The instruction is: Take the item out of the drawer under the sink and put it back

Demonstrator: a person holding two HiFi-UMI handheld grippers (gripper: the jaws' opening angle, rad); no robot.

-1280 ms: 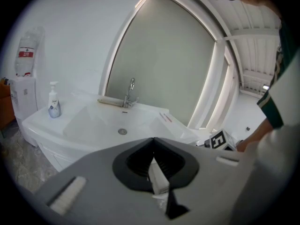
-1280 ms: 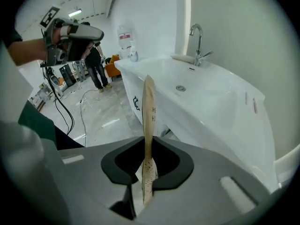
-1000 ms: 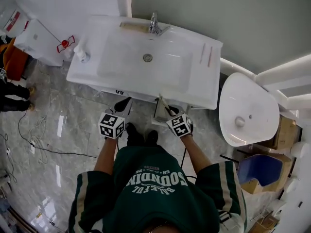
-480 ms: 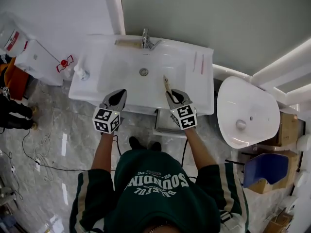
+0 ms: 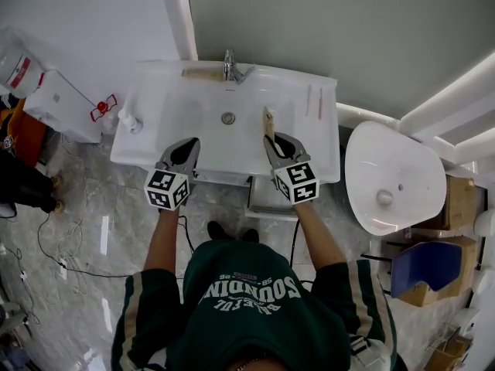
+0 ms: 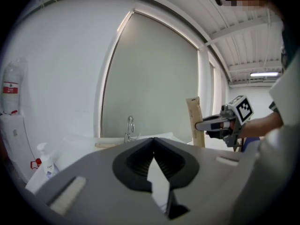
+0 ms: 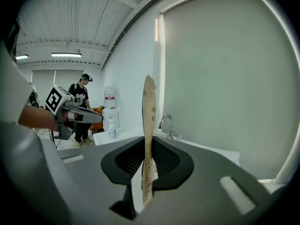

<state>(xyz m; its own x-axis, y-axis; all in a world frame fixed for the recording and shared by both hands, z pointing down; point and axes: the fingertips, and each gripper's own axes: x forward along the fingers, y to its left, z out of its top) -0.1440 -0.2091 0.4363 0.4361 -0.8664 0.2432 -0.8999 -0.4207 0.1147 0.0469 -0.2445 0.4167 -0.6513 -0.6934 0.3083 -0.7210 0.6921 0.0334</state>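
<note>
Over white washbasin [image 5: 155, 118], up from open drawer [image 5: 267, 195] level a second ago: clamping right gripper [image 5: 278, 141] on upright tan paper packet [image 5: 268, 120]; keeping left gripper [image 5: 184, 147] jaws together, empty.

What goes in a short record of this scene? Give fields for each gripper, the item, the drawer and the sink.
left gripper: shut, empty, above the sink's front edge
right gripper: shut on the packet
packet: flat tan paper, held upright over the sink
drawer: open, under the sink
sink: white, tap at the back, soap bottle at its left end in the head view
</note>
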